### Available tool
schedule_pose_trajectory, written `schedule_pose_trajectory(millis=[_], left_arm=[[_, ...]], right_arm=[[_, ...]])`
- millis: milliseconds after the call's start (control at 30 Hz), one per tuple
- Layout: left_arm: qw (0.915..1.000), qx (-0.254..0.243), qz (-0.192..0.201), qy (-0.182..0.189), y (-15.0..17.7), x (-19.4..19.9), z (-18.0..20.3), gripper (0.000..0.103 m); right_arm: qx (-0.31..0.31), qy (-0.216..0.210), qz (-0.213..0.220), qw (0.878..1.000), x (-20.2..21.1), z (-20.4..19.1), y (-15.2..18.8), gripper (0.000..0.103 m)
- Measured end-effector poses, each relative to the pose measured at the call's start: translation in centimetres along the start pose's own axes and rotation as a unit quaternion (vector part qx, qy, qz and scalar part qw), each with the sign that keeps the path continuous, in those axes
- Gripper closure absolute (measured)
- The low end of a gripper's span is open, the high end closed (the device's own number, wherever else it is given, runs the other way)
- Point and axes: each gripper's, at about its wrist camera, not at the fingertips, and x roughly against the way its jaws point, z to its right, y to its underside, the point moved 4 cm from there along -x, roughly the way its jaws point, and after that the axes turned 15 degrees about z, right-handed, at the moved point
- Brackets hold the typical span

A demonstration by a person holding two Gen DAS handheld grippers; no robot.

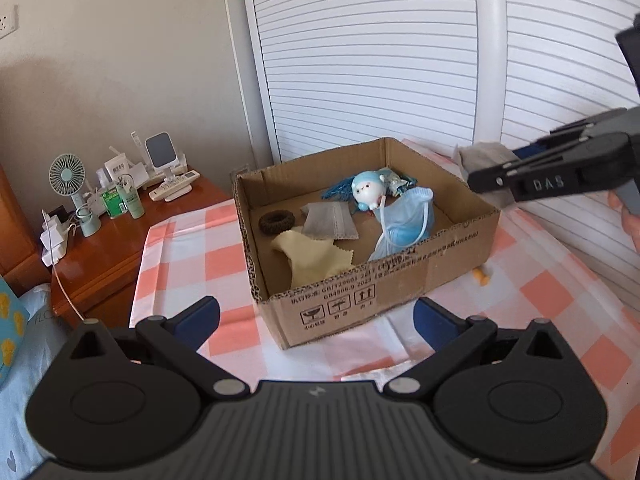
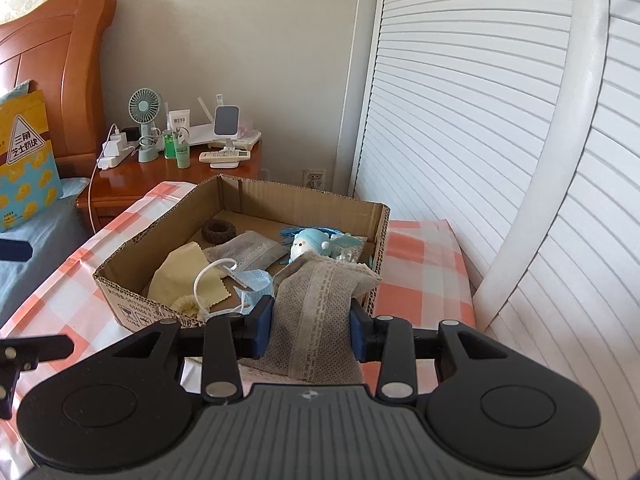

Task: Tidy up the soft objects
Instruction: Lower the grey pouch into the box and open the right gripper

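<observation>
An open cardboard box [image 1: 400, 280] stands on the checked cloth. In it lie a blue-haired doll [image 1: 368, 192], a blue face mask [image 1: 408, 224], a grey mask [image 1: 330, 222], a yellow cloth [image 1: 312, 256] and a dark hair ring [image 1: 276, 222]. My left gripper [image 1: 318, 316] is open wide in front of the box's near wall, with nothing between its fingers. My right gripper [image 2: 312, 328] is shut on a second grey mask [image 2: 316, 312], held over the box's [image 2: 120, 292] near corner. The left wrist view shows the right gripper [image 1: 496, 166] at the box's right side.
A wooden nightstand [image 1: 120, 248] left of the table carries a small fan [image 1: 68, 176], bottles and a remote. White louvred doors [image 1: 380, 60] and a white pole [image 2: 560, 140] stand behind and to the right. A small yellow object [image 1: 482, 276] lies by the box's right wall.
</observation>
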Motion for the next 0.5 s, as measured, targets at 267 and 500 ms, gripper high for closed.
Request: schedule_pose_trajectory(millis=[267,500], left_arm=[[0.9997,0.024,-0.004,-0.004,0.8,0.8,-0.8,0.001],[0.9993,0.031,-0.006,-0.021,1.1,1.1,-1.7,0.001]], right_arm=[[0.014,0.001,-0.008,1.000,-4.1,-0.1,-2.9,0.060],[0.030,0.024,-0.018,0.999,-8.4,0.0,-4.2,0.038]])
